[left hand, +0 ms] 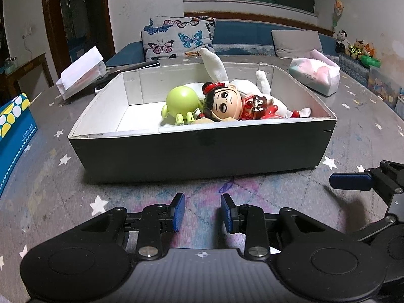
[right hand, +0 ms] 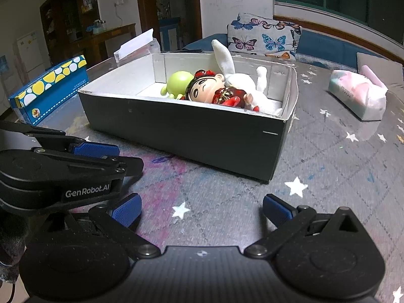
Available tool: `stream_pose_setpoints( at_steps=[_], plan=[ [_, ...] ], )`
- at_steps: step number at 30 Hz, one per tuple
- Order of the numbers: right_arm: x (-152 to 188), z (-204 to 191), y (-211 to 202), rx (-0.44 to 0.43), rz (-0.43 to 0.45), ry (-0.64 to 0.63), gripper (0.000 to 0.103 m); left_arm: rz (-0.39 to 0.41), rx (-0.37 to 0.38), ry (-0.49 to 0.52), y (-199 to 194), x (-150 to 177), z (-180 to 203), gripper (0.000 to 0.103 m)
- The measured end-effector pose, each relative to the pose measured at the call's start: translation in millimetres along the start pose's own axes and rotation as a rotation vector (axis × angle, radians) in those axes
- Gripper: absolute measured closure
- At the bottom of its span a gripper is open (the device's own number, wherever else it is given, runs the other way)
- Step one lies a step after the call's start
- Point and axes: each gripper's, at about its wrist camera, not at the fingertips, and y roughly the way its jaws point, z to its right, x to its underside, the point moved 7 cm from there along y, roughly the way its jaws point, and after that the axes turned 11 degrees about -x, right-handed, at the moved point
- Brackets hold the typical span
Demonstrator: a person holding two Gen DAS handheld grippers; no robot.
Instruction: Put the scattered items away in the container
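Three toys, doll (left hand: 227, 103), green figure (left hand: 180, 102) and plush (left hand: 242, 85), are seen boxed at twelve o'clock, with both grippers (left hand: 202, 212) (right hand: 200, 208) left parted and empty.

Dark open box (left hand: 202, 151) on the table — inside, green figure (left hand: 180, 103), red-dressed doll (left hand: 227, 104), white plush rabbit (left hand: 217, 68).

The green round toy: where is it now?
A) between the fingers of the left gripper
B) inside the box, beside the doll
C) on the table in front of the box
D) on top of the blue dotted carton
B: the green round toy lies inside the box, next to the doll, and both grippers are empty.
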Motion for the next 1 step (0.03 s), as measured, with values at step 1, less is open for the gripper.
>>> stream_pose_setpoints(
  at_steps=[1],
  plan=[
    [-0.7, 0.3, 0.3, -0.001, 0.000, 0.000, 0.000, -0.002, 0.000, -0.003, 0.4, -0.6, -0.1, 0.069]
  ],
)
